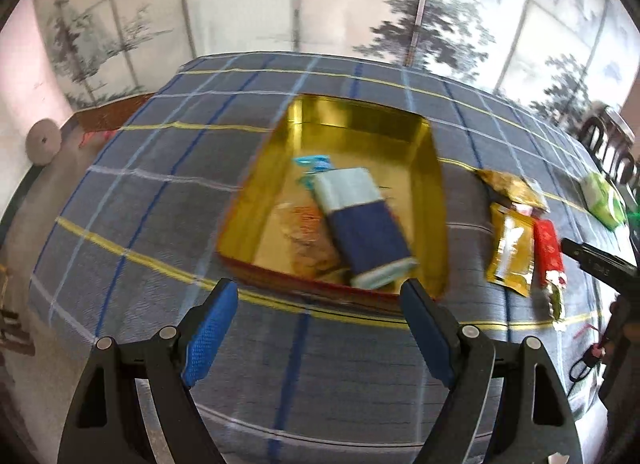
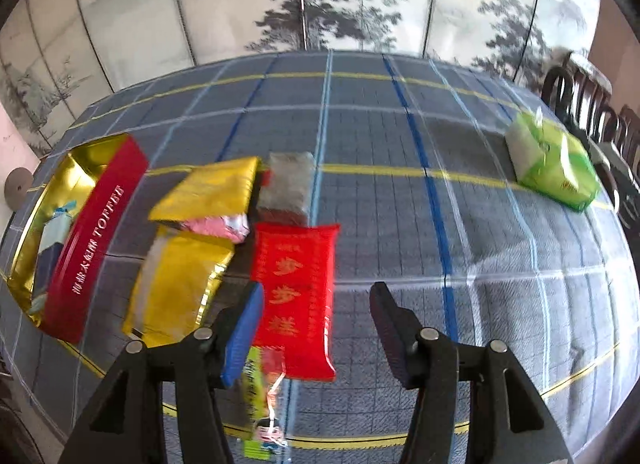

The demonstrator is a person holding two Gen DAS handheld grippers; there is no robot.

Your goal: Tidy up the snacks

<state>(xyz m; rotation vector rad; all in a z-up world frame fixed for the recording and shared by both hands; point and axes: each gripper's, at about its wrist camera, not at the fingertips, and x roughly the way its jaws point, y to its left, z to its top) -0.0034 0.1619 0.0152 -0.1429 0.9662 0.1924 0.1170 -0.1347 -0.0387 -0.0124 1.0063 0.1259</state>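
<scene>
mid-sort, the empty left gripper (image 1: 320,304) hangs spread before the half-filled gold tin (image 1: 434,199) at frame centre, while the right gripper (image 2: 316,308), spread and empty, hovers over the red packet (image 2: 298,284), likely next to be pinched.

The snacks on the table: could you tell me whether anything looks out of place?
Yes: the green packet lies alone near the table's far right edge, well apart from the loose packets heaped beside the tin, which holds only a few.
</scene>
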